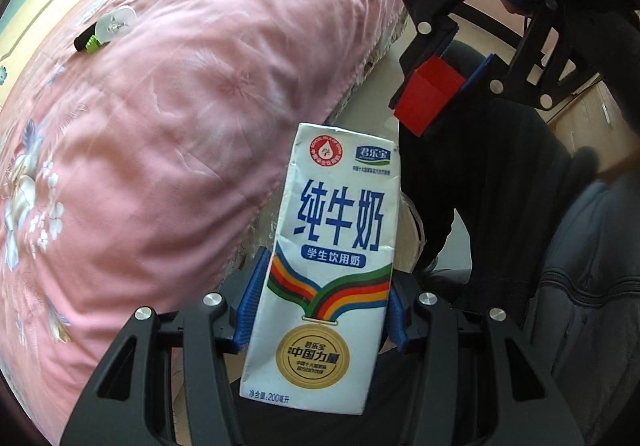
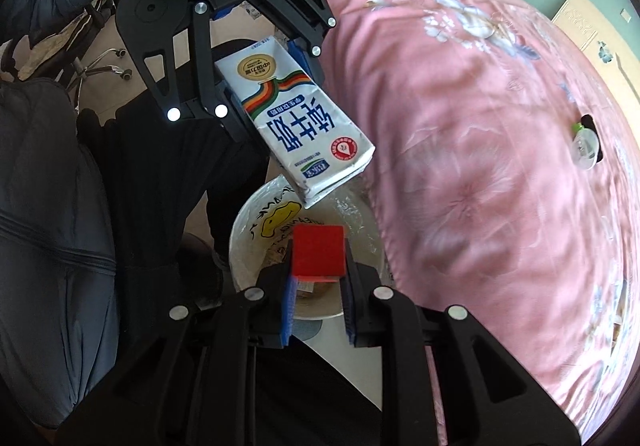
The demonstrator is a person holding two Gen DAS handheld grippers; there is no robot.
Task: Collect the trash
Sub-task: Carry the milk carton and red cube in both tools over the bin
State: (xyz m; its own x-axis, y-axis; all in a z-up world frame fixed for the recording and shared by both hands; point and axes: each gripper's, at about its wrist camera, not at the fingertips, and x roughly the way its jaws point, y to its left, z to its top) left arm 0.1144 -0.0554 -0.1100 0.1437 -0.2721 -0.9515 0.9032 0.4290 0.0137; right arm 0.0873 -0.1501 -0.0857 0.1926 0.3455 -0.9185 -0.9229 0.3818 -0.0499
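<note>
- Two trash items were held over a lined bin (image 2: 256, 230) beside the pink quilt (image 1: 160, 126), likely for dropping.
- Left gripper (image 1: 320, 310) pinched the milk carton (image 1: 328, 246) upright.
- Right gripper (image 2: 318, 286) was clamped on a red box (image 2: 318, 252).

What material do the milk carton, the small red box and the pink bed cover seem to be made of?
Milk carton: coated paperboard, smooth with a slight sheen, sharp folded edges and printed graphics.
Red box: probably thin matte cardboard, flat faces and crisp corners; plastic is possible.
Pink bed cover: woven fabric, soft wrinkles and a printed flower pattern, faintly glossy.
</note>
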